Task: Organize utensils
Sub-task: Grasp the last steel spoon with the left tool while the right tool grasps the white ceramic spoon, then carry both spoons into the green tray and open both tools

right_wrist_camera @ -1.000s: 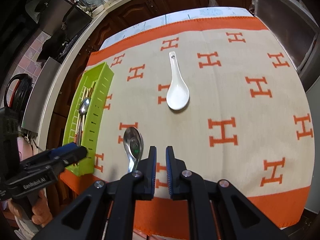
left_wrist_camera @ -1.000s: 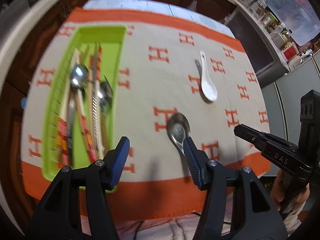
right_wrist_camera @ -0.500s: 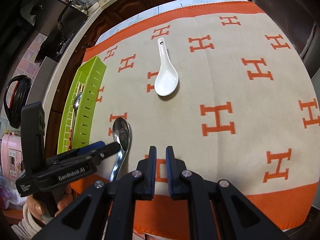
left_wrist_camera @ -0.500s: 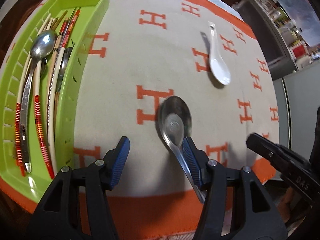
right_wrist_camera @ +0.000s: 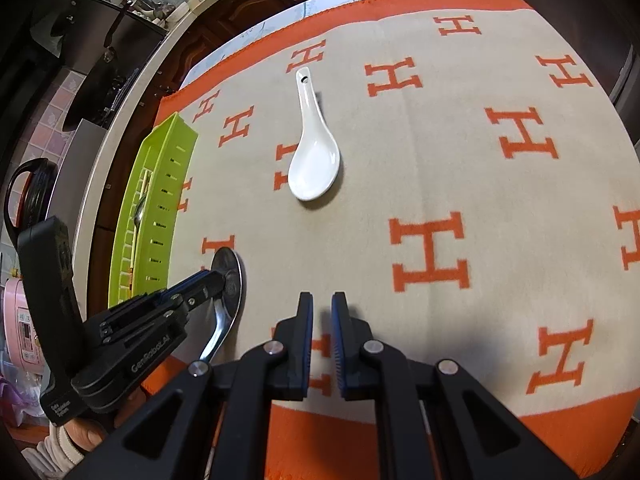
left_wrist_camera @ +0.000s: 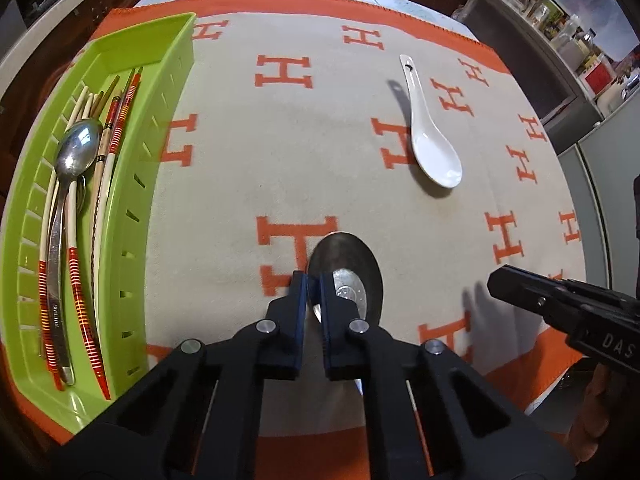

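The left gripper (left_wrist_camera: 314, 286) is pinching the metal spoon (left_wrist_camera: 348, 276) at lower centre, needing a level lift toward the tray (left_wrist_camera: 136, 184) at left, while the right gripper (right_wrist_camera: 321, 308) is idling nearly closed, empty.

Shiny metal spoon (left_wrist_camera: 352, 276), glossy white spoon (left_wrist_camera: 434, 152), matt woven cloth (left_wrist_camera: 248, 184).

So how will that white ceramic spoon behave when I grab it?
The white ceramic spoon looks glazed, so probably slippery between pads. Likely rigid but chippable if dropped. Its rounded bowl may rock when nudged on the blanket.
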A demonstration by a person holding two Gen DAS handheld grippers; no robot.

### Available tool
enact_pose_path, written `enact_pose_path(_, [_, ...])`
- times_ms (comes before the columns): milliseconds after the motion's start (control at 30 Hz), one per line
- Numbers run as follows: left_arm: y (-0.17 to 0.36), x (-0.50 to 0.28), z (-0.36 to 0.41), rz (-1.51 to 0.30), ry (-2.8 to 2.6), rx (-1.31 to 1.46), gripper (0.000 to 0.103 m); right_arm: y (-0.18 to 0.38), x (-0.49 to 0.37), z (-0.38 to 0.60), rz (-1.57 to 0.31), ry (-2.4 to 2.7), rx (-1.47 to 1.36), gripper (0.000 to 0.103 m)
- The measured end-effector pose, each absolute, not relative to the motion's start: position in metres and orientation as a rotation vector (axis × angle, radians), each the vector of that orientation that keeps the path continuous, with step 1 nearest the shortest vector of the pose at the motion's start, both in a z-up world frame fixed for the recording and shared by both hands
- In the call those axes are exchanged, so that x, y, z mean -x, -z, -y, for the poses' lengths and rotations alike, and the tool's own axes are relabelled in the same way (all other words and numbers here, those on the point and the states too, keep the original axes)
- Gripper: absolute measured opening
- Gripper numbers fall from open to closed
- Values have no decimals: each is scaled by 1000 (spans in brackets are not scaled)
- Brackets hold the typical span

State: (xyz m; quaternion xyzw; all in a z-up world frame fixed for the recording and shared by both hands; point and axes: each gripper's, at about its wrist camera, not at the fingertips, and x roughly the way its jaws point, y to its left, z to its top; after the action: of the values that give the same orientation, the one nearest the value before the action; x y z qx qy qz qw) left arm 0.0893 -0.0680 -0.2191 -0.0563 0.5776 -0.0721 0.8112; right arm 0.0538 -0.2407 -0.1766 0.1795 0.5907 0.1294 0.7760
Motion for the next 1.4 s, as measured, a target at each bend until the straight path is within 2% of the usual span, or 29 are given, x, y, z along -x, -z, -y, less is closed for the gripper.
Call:
enact_pose_path(300, [217, -88, 51, -1231, 180, 208, 0, 168, -94, 247, -1240, -259, -407, 9])
enact_pose_path(733, [201, -83, 35, -1189, 197, 241, 0, 195, -146, 240, -1288, -231, -412, 9])
enact_pose_path(900, [201, -86, 37, -1181, 204, 254, 0, 192, -144, 240, -1241, -247, -413, 3])
enact_pose_path(1400, [162, -75, 15, -1057, 231, 322, 0, 175, -94, 213, -1248, -369, -383, 3])
